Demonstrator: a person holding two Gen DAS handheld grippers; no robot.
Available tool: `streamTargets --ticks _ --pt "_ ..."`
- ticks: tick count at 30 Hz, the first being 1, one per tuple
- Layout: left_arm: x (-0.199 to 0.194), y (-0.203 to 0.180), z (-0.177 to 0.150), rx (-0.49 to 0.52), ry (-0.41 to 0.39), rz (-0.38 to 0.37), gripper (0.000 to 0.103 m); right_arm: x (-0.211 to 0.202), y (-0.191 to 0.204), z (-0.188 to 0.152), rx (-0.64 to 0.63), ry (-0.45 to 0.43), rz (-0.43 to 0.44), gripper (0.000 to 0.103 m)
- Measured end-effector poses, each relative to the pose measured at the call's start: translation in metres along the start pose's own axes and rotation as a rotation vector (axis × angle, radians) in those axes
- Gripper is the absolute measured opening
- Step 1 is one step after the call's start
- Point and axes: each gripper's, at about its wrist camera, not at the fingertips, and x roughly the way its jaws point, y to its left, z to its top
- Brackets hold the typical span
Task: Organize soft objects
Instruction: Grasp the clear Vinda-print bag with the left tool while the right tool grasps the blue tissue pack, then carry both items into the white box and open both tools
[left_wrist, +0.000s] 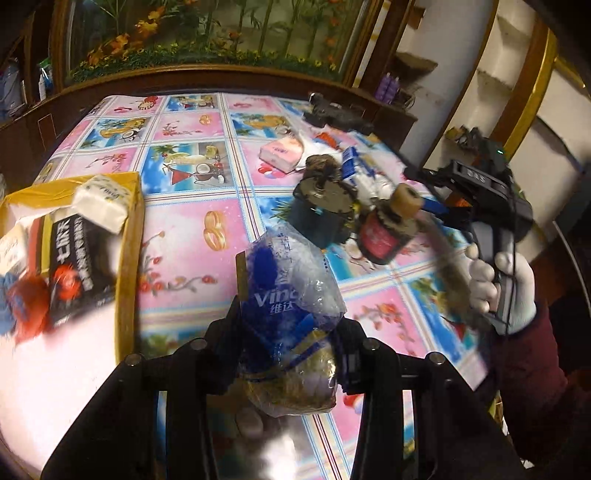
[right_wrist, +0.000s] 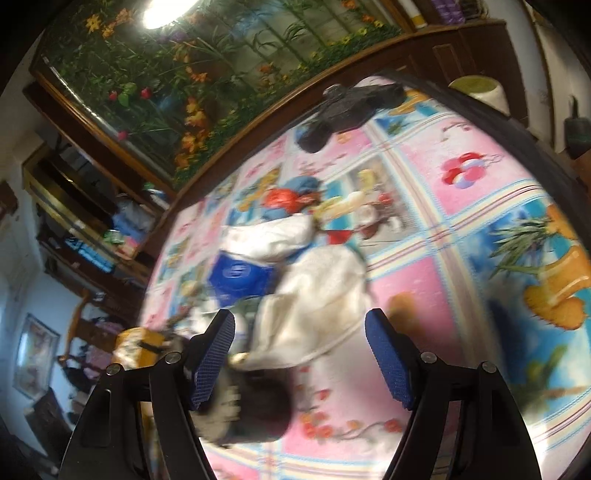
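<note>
My left gripper (left_wrist: 288, 332) is shut on a crumpled blue and clear Vinda tissue wrapper (left_wrist: 288, 291), held above the patterned tablecloth. A yellow cardboard box (left_wrist: 127, 236) at the left holds a white tissue pack (left_wrist: 101, 203), a black packet (left_wrist: 79, 266) and red and blue soft items (left_wrist: 26, 306). My right gripper (right_wrist: 301, 354) is open, tilted over a white cloth (right_wrist: 317, 306) and a blue pack (right_wrist: 240, 277). In the left wrist view the right gripper (left_wrist: 436, 206) is seen over a blurred pile of soft toys (left_wrist: 325, 206).
A pink tissue pack (left_wrist: 279, 151) lies mid-table. A black object (left_wrist: 338, 114) sits at the far table edge, also in the right wrist view (right_wrist: 347, 107). A dark wooden cabinet with a plant display backs the table. The table (right_wrist: 461, 206) edge is near at right.
</note>
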Motion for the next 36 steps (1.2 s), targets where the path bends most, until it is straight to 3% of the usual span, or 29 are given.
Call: streamTargets --ticks 4,6,15,17,18,19,21,24,29,36 --pt "-0.016 0.012 -0.014 -0.038 -0.019 -0.016 0.038 0.007 0.027 0.016 -0.003 0.126 0.146 0.074" --pt "-0.021 0.021 -0.022 -0.064 -0.029 -0.018 0.038 0.018 0.038 0.025 -0.002 0.179 0.169 0.074" --pt "-0.043 0.056 -0.045 -0.151 -0.073 -0.028 0.038 0.072 0.065 0.055 -0.091 0.299 -0.131 0.074" --pt "-0.049 0.065 -0.048 -0.177 -0.087 -0.028 0.038 0.083 0.071 0.056 -0.096 0.324 -0.176 0.071" --pt "-0.051 0.068 -0.050 -0.187 -0.092 -0.027 0.038 0.089 0.075 0.056 -0.093 0.340 -0.202 0.063" --pt "-0.055 0.073 -0.052 -0.198 -0.100 -0.026 0.038 0.092 0.079 0.056 -0.087 0.340 -0.212 0.047" --pt "-0.061 0.080 -0.055 -0.212 -0.113 -0.022 0.038 0.090 0.087 0.056 -0.070 0.332 -0.211 0.044" --pt "-0.070 0.090 -0.061 -0.234 -0.131 -0.014 0.038 0.083 0.098 0.056 -0.082 0.291 -0.218 0.042" --pt "-0.084 0.110 -0.072 -0.273 -0.151 0.039 0.039 0.033 0.121 0.050 -0.134 0.186 -0.218 0.043" --pt "-0.096 0.153 -0.081 -0.301 -0.106 0.183 0.039 0.001 0.189 0.002 -0.258 0.211 -0.050 0.043"
